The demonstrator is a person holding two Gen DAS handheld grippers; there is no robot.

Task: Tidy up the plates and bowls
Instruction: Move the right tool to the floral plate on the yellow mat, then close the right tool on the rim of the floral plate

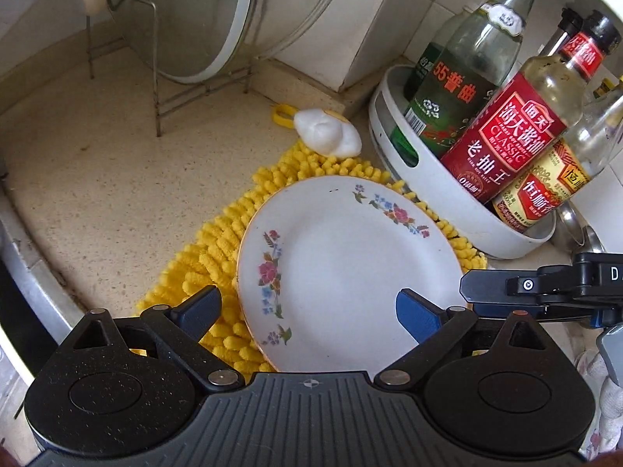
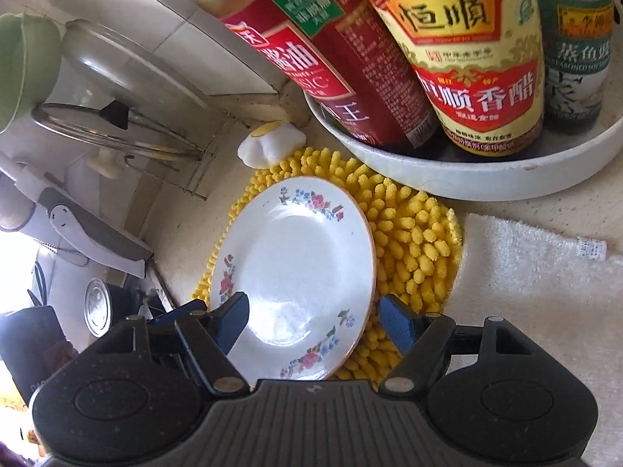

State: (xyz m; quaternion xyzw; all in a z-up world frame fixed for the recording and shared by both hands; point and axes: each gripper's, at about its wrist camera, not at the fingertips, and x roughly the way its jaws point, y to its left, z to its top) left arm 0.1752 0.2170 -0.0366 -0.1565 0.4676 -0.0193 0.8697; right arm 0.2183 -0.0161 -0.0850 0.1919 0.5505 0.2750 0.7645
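A white plate with flower prints (image 1: 350,264) lies on a yellow shaggy mat (image 1: 218,249) on the counter. My left gripper (image 1: 307,311) is open, its fingers astride the plate's near left rim. The plate also shows in the right wrist view (image 2: 296,272), on the mat (image 2: 412,257). My right gripper (image 2: 313,321) is open, its fingers astride the plate's near rim, just above it. The right gripper's black body (image 1: 545,288) shows at the right of the left wrist view.
A white round tray (image 1: 440,194) of sauce bottles (image 1: 506,144) stands right behind the mat. A wire rack (image 1: 163,89) with glass pot lids (image 1: 202,23) stands at the back left. An egg-shaped sponge (image 1: 327,132) lies behind the mat. A white towel (image 2: 537,284) lies to the right.
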